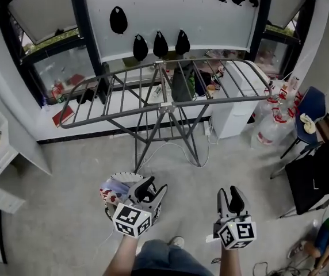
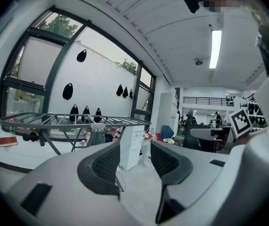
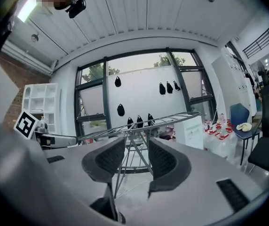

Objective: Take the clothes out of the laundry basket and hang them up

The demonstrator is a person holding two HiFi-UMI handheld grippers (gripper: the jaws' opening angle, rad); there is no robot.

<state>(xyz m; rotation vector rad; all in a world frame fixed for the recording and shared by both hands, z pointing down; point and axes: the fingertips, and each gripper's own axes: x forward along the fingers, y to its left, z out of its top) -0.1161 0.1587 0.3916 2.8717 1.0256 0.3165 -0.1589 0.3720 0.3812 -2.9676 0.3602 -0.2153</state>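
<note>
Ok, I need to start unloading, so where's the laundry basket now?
In the head view the laundry basket sits on the floor at lower left, partly behind the left tongs, in front of the drying rack.

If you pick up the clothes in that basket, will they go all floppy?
Probably floppy: the clothes lie crumpled in the laundry basket, so they should sag and dangle when lifted. They are likely light too, being only a small heap of cloth. A piece might snag on the others and tug the basket along.
</note>
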